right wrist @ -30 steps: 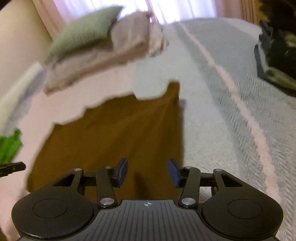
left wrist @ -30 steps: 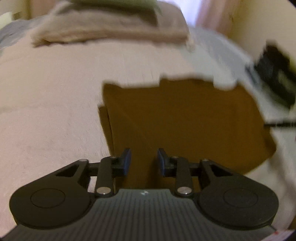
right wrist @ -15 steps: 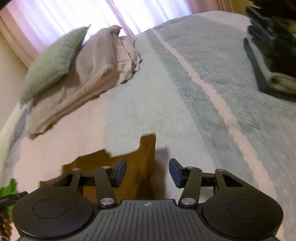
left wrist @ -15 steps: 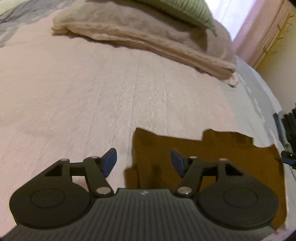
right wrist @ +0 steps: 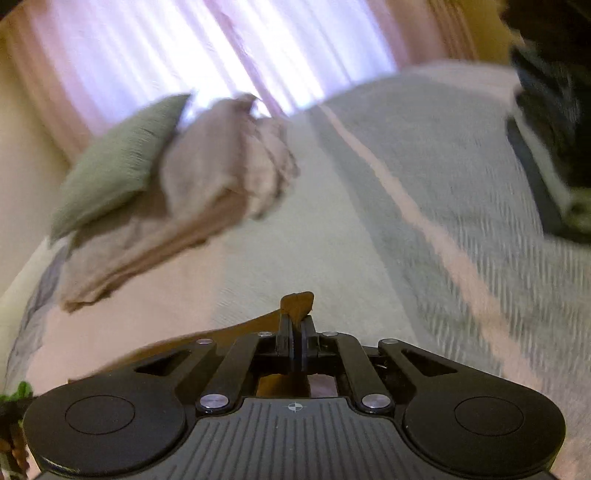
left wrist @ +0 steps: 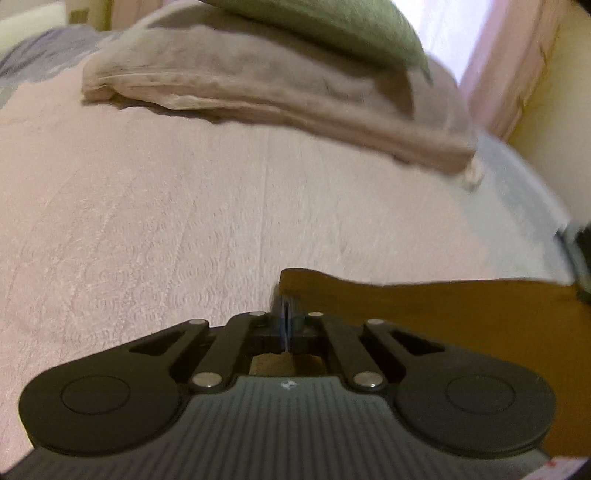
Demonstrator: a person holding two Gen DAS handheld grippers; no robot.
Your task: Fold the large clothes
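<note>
A smooth brown garment (left wrist: 461, 314) lies flat on a bed (left wrist: 166, 221) spread with nubbly pink and grey-striped covers, a folded beige blanket (left wrist: 258, 88) and green cushion (left wrist: 332, 26) beyond, pale curtains (right wrist: 221, 48) behind. The left gripper (left wrist: 286, 321) is clamped on the garment's near-left corner; the right gripper (right wrist: 294, 345) pinches another corner, cloth poking past its closed jaws.

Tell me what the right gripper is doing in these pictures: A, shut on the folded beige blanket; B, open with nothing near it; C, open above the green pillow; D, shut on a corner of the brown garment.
D: in the right wrist view the right gripper has its jaws closed together, with a corner of the brown garment sticking out just past the fingertips, over the bedspread.
</note>
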